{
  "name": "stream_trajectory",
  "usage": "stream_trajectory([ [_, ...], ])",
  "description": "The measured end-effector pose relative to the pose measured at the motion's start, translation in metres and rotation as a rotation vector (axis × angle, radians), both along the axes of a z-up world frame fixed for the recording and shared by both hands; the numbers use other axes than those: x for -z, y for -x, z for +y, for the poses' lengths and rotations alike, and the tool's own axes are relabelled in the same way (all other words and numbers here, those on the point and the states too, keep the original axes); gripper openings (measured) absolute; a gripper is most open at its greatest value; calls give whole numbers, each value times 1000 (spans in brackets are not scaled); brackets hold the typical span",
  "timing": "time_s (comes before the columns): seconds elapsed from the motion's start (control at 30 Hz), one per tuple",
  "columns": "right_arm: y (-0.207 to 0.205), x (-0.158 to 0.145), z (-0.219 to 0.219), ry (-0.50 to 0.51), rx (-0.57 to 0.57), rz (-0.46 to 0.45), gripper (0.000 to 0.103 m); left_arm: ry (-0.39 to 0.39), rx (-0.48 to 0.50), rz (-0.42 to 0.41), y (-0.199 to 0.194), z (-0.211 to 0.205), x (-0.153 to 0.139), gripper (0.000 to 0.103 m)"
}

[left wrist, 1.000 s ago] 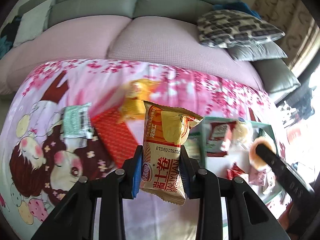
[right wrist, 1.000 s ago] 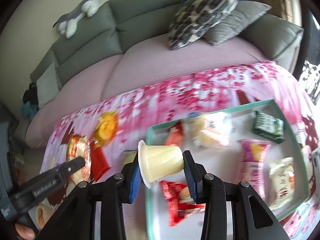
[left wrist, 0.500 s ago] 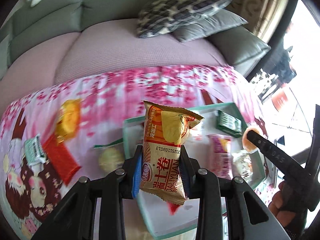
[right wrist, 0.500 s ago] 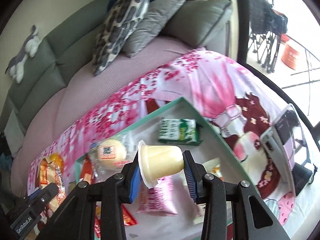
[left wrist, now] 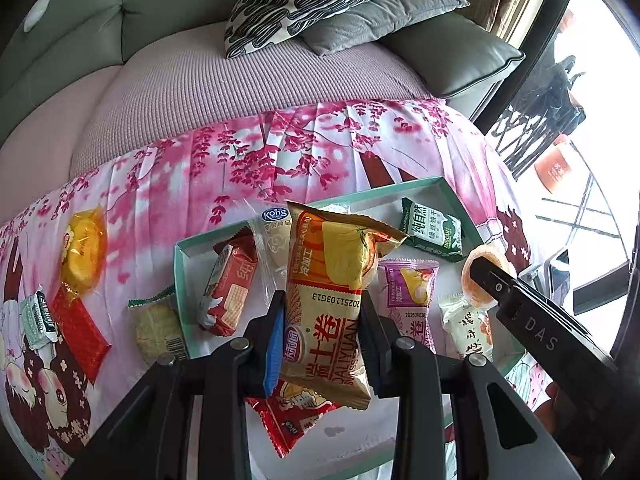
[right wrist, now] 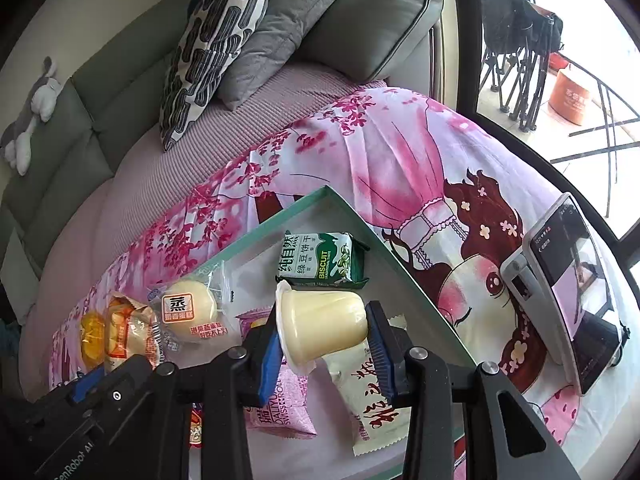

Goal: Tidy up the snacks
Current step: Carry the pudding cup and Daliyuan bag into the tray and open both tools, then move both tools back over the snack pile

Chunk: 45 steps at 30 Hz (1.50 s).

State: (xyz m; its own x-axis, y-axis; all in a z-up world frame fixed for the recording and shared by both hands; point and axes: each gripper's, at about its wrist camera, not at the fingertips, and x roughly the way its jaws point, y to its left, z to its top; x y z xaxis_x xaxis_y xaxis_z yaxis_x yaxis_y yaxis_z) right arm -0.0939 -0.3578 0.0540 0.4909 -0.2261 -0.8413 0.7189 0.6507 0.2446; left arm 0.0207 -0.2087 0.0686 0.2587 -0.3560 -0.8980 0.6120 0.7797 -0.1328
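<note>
I have the left gripper (left wrist: 324, 336) closed on a gold Swiss-roll packet (left wrist: 332, 300), the jaws pinching its lower half so the top stands up in the centre of the left wrist view, above the teal-rimmed tray (left wrist: 180, 276). The right gripper (right wrist: 324, 344) is clamped on a pale yellow jelly cup (right wrist: 324, 326), held sideways with its rim against the left jaw and its base against the right, low in the middle of the right wrist view and over the tray's right part.

By my judgement the packet is light and puffy: the film is slick and crinkly, the cake inside soft, so a firm squeeze would crush it. A hold across the flat sides, near the middle, suits it best. The cup looks like thin plastic, smooth and slightly tapered, with a peel lid; pressed end to end it could buckle or slip out, so I would go gently.

In the tray lie a green biscuit pack (right wrist: 320, 260), a steamed bun in clear wrap (right wrist: 192, 312) and a pink roll packet (left wrist: 408, 292). A yellow cake (left wrist: 84, 252) sits outside on the pink cloth (left wrist: 280, 152), at the left.
</note>
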Motion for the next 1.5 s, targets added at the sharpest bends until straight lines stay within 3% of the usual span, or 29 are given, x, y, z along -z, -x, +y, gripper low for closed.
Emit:
stream_trajectory([
  [0.47,-12,23,-1,-27,-18,61,42,-24,-13,58,-8,-11,28,35],
  [0.6,-16,28,0,-12,-22,104,43,-24,-24,63,-9,-8,28,47],
  [0.77,-17,21,4,12,-38,99,64,-19,-52,45,-11,-1,20,53],
  [0.93,-22,19,9,23,-65,103,75,0,-104,24,-16,13,7,60],
  [1.0,-24,18,12,33,-75,107,80,-15,-132,6,-18,19,4,69],
  [1.07,-25,17,14,43,-82,107,88,-44,-185,-27,-23,28,2,91],
  [1.17,-27,16,18,55,-98,97,93,-77,-261,-79,-30,41,2,95],
  [1.2,-28,15,20,59,-106,96,103,-84,-276,-84,-32,45,3,96],
  [1.5,-38,16,32,69,-144,102,103,-90,-327,-70,-37,63,11,99],
])
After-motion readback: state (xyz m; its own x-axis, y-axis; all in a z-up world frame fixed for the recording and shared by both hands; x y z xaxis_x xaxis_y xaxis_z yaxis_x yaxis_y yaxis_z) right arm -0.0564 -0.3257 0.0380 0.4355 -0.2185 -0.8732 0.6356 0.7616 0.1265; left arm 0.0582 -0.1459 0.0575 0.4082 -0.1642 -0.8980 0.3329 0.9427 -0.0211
